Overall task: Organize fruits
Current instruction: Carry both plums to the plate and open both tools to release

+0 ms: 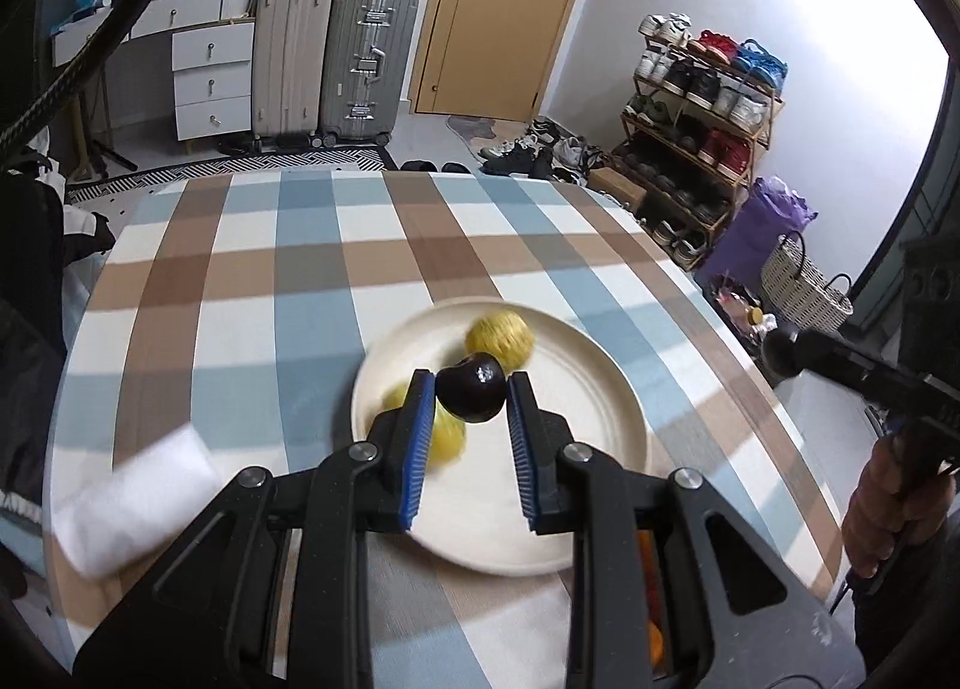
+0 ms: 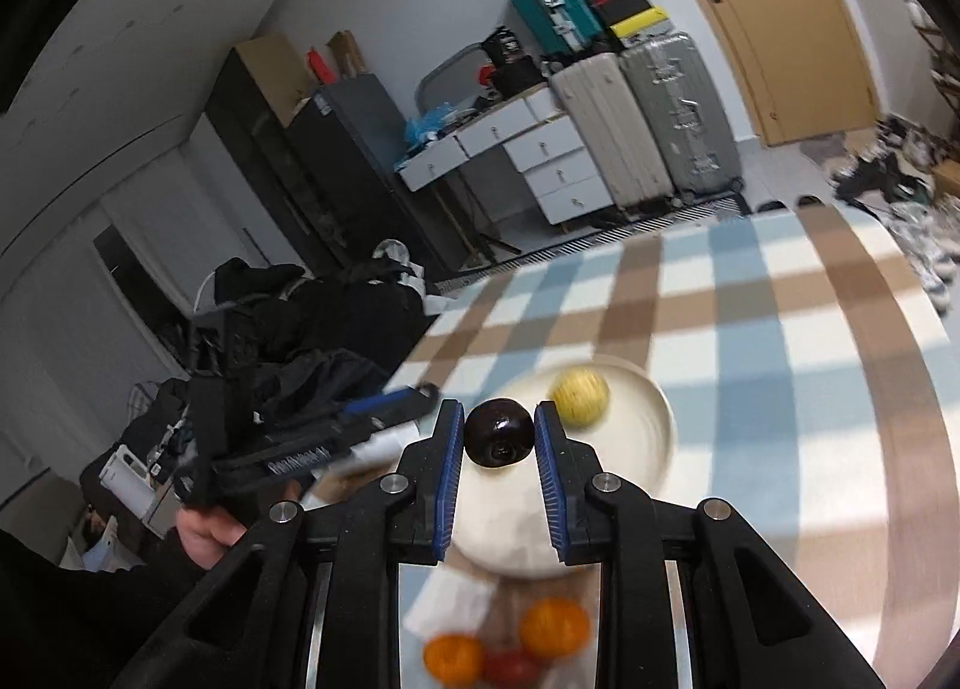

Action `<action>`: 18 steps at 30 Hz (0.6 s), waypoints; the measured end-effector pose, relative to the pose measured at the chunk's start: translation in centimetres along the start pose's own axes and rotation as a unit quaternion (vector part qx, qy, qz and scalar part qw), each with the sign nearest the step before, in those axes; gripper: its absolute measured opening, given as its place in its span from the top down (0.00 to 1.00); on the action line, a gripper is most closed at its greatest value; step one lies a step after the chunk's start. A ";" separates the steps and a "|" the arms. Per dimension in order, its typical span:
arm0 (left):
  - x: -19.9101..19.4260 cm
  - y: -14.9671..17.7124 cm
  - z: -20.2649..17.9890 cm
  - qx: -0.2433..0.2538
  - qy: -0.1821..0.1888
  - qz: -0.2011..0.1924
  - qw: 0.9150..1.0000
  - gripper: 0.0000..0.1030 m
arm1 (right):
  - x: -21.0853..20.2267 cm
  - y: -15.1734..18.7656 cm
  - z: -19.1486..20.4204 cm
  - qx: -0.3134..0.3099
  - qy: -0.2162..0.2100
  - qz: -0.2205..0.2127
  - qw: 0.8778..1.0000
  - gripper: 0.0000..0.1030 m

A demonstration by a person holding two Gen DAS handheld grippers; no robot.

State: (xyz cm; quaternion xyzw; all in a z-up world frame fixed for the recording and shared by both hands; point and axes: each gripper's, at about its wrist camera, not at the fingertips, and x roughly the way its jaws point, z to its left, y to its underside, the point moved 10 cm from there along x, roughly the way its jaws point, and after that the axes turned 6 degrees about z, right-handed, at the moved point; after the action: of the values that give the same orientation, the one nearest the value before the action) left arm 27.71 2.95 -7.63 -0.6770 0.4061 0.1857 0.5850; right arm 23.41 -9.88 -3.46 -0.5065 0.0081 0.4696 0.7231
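My left claw (image 1: 471,392) grips a dark plum (image 1: 470,394) between its blue pads, lifted above the cream plate (image 1: 606,419) on the checked tablecloth (image 1: 252,281). My right claw (image 2: 499,430) clamps a second dark plum (image 2: 499,432) over the near left part of that plate. Yellow fruits (image 1: 500,339) lie on the plate; two oranges (image 2: 553,628) and a red fruit (image 2: 510,666) sit nearer, off the plate.
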 end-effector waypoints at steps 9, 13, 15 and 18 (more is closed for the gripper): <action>5.4 -3.6 2.7 -0.036 0.003 0.013 0.999 0.79 | 8.7 -6.1 -0.7 0.011 -0.040 0.052 0.998 0.77; 7.3 -3.7 3.2 -0.047 0.023 0.028 0.998 0.79 | 12.5 -6.6 -2.4 0.027 -0.028 0.089 0.995 0.76; 8.0 -3.6 2.9 -0.038 0.029 0.035 0.998 0.79 | 14.6 -6.0 -3.1 0.029 -0.018 0.117 0.993 0.76; 8.8 -3.3 2.8 -0.030 0.024 0.043 0.998 0.79 | 16.6 -5.0 -3.7 0.029 -0.003 0.137 0.990 0.76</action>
State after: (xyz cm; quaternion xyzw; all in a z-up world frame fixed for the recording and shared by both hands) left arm 36.18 2.60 -12.63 -0.6805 0.4429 0.2065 0.5460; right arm 37.82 -1.73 -9.75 -0.4780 0.0888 0.5650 0.6666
